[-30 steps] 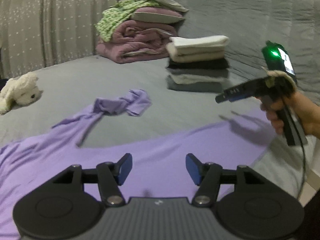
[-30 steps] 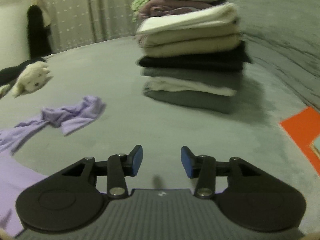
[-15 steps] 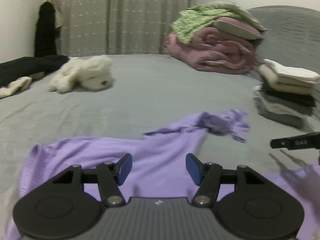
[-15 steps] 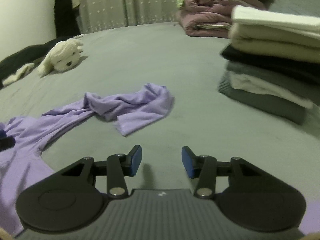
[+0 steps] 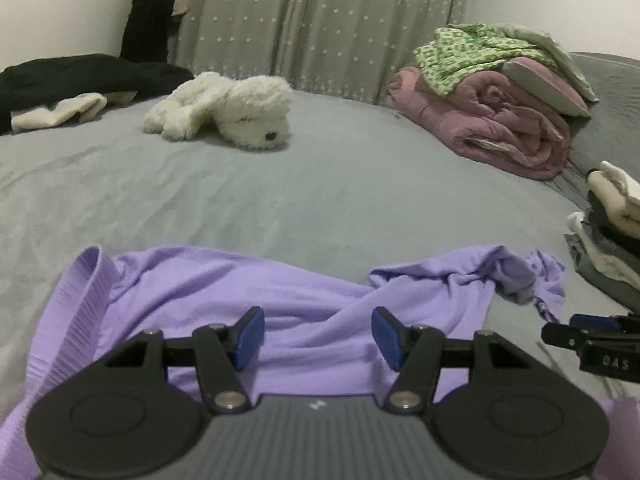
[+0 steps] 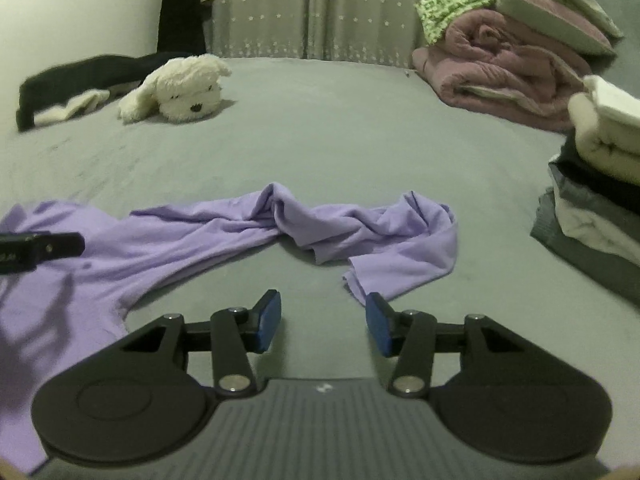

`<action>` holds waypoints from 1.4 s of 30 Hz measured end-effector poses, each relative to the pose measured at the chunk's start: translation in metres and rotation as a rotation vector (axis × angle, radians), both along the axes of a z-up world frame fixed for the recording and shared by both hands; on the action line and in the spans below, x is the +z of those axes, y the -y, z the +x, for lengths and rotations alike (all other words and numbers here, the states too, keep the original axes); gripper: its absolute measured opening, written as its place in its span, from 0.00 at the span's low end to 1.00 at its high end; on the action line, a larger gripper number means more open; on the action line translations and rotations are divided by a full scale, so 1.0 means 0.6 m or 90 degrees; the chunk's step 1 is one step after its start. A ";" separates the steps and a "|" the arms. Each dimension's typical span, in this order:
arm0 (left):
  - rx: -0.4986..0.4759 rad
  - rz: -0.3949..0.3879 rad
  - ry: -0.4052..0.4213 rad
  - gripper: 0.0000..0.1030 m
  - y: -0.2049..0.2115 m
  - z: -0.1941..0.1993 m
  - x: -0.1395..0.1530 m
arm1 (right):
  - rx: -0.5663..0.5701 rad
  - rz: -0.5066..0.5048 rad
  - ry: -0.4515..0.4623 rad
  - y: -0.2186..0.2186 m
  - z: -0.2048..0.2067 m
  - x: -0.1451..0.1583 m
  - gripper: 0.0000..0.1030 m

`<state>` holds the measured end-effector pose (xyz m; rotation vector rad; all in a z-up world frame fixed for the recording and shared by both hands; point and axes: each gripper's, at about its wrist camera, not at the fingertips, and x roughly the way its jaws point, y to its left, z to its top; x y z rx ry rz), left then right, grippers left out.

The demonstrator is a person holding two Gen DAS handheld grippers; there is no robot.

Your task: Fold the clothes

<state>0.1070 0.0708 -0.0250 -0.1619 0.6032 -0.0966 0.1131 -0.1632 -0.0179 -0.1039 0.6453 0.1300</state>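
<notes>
Both tools (image 5: 318,338) (image 6: 323,323) tilted down over shirt (image 5: 312,300).

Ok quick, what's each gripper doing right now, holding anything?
Left gripper: open, empty, over the purple shirt.
Right gripper: jaws opening, nothing between them, near the shirt's sleeve.

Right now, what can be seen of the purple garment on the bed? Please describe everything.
The purple garment is a thin, soft-looking lilac top, unfolded and wrinkled on the grey bed. Its body spreads near the left tool, with a ribbed hem at one side. One long sleeve stretches away, twisted and bunched, its cuff ending just ahead of the right tool. Neither tool grips it.
</notes>
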 end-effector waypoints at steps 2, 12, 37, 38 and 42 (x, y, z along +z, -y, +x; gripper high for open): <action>0.002 0.006 -0.004 0.59 0.004 0.004 -0.005 | -0.004 -0.014 0.008 0.003 0.002 -0.001 0.50; 0.003 -0.005 -0.010 0.59 0.000 0.002 0.004 | -0.021 -0.117 0.014 -0.002 0.053 -0.027 0.25; -0.203 -0.004 0.031 0.47 0.065 -0.024 0.015 | -0.284 -0.077 0.084 0.253 0.000 0.065 0.04; -0.217 0.004 0.033 0.47 0.070 -0.026 0.016 | -0.288 -0.077 0.083 0.264 0.000 0.065 0.04; -0.272 0.055 0.042 0.47 0.101 -0.028 0.021 | -0.288 -0.068 0.073 0.295 -0.003 0.065 0.04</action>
